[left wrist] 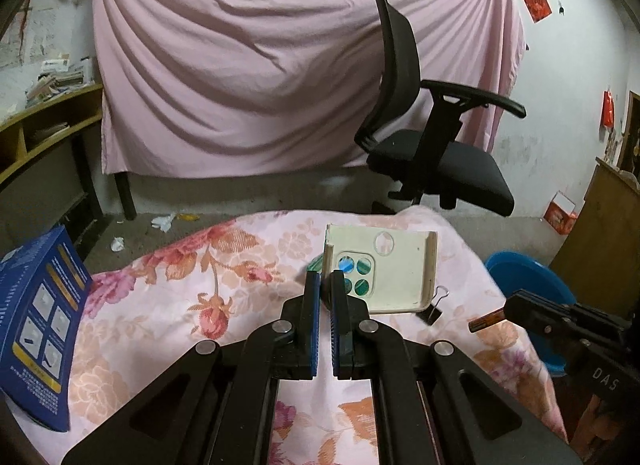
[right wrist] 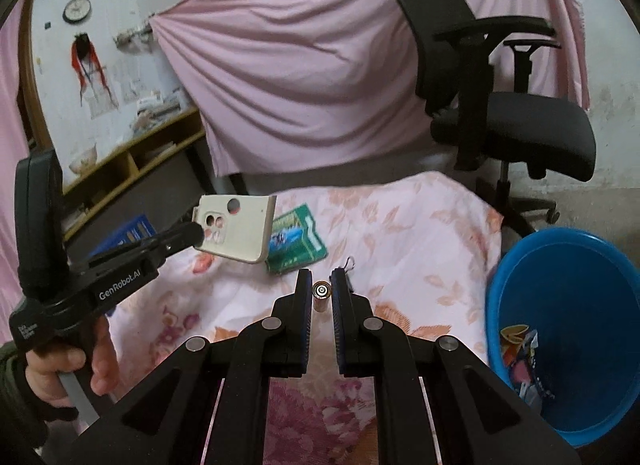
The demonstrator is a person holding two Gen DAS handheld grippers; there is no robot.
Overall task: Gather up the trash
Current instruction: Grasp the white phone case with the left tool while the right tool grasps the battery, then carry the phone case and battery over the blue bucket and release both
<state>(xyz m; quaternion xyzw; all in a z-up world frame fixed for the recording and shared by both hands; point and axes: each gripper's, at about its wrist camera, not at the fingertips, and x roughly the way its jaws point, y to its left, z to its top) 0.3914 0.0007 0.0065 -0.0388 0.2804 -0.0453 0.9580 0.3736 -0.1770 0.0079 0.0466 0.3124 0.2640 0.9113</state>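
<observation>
The right gripper (right wrist: 321,291) was clamped on a battery (right wrist: 321,292), held just left of the blue basin (right wrist: 560,329), likely ready for dropping in. The left gripper (left wrist: 325,289), farther left of the basin, pinched the lifted phone case (left wrist: 394,269) by its edge, presumably the next piece bound there.

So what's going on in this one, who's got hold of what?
A person is clearing trash off a floral bedspread with a claw in each hand. The left claw is shut on the edge of a cream phone case, holding it lifted above the bed. The right claw grips a small battery between its pads. A blue basin beside the bed already holds some wrappers. A green packet and a binder clip still lie on the bed.
</observation>
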